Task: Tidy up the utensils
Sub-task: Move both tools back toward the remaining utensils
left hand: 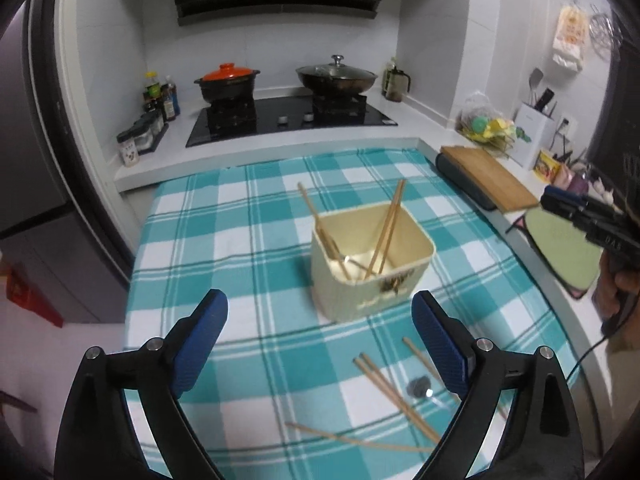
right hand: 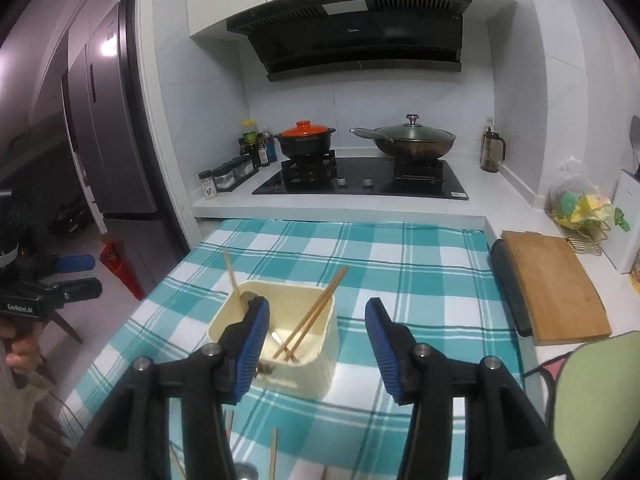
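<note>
While both grippers are hovering spread, nothing is being held.
L gripper (left hand: pixel 320 340) & R gripper (right hand: pixel 316 344) are facing cream bin (left hand: pixel 372 280) w/ chopsticks (left hand: pixel 390 228); more loose chopsticks (left hand: pixel 396 392) are lying on checked cloth (left hand: pixel 224 240).

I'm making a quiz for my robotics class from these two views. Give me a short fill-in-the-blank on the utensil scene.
1. The cream container stands on a checked ____ and white cloth.
2. Both the left claw and the right claw are ____, holding nothing.
3. The clay pot on the stove has an ____ lid.
4. Loose chopsticks lie on the cloth ____ the container.

Missing words: teal; open; orange; outside
</note>
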The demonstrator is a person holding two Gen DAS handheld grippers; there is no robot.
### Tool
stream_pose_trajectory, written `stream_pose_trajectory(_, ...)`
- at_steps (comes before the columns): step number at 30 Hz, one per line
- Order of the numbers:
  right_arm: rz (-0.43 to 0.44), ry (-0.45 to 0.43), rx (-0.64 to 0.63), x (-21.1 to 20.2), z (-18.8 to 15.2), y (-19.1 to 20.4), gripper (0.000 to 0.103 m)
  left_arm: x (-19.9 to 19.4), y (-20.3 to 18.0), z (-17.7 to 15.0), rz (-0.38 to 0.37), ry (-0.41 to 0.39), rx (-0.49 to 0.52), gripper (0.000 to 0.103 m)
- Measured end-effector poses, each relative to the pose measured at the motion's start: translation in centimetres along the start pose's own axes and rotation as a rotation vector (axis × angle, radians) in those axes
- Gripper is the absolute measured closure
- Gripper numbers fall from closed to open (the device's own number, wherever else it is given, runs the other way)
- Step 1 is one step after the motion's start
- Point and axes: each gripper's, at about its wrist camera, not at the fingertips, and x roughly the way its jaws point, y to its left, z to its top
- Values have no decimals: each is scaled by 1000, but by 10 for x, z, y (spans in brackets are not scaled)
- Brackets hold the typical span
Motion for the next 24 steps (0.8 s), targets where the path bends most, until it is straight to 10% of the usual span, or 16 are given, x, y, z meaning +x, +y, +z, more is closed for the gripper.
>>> stream_pose_trajectory(8,-72,40,-61,-96,-85,0,52,-17,-13,-138,56,134,72,7)
stream_pose_trajectory(13,-134,65,-58,-120,-155,9,52,-2,-34,-208,61,122,-79,7)
stream_pose_trajectory(24,-164,137,17,-109,-314,64,52,32,-76,-273,84,151,-250,7)
